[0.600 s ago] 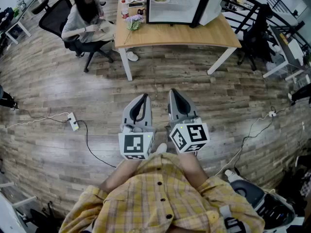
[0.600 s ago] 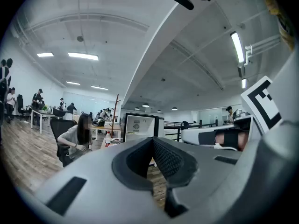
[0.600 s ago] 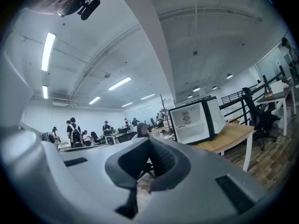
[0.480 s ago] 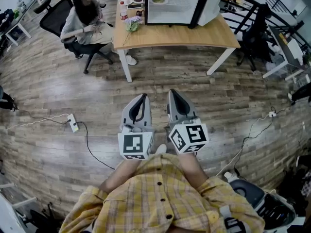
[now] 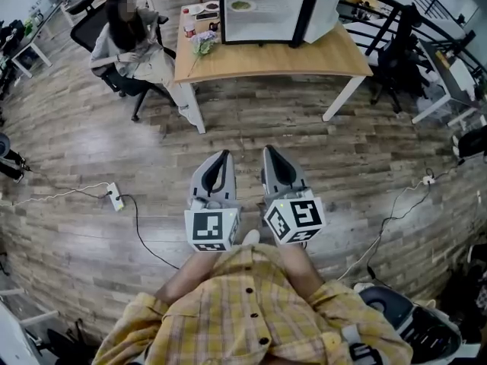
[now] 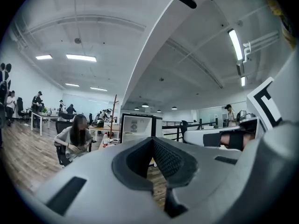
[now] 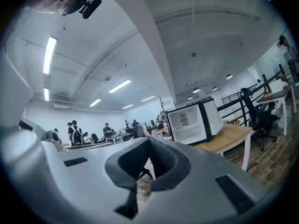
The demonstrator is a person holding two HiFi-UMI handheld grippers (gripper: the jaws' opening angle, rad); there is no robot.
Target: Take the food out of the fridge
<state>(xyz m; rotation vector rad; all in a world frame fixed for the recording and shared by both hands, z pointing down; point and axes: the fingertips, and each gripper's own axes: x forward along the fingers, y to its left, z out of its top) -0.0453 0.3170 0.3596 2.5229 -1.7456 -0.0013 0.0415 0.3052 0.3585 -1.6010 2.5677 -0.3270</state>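
A small white fridge [image 5: 262,10] stands on a wooden table [image 5: 304,55] far ahead, its door [image 5: 323,10] swung open to the right. A plate of green food [image 5: 241,6] lies on a shelf inside. Both grippers hang side by side over the wooden floor, well short of the table. The left gripper [image 5: 221,158] is shut with nothing in it, and so is the right gripper [image 5: 272,154]. The left gripper view shows the fridge [image 6: 137,129] beyond the left gripper [image 6: 152,141]. In the right gripper view the fridge [image 7: 189,122] stands past the right gripper [image 7: 149,141].
A seated person [image 5: 133,40] on an office chair is at the table's left end. A bottle [image 5: 187,27], greens [image 5: 202,46] and dishes lie on that end. A power strip [image 5: 116,191] with cables lies on the floor at left. Black chairs [image 5: 396,52] stand at right.
The table and fridge have come a little nearer and more of the fridge shows. Both grippers stay side by side and shut.
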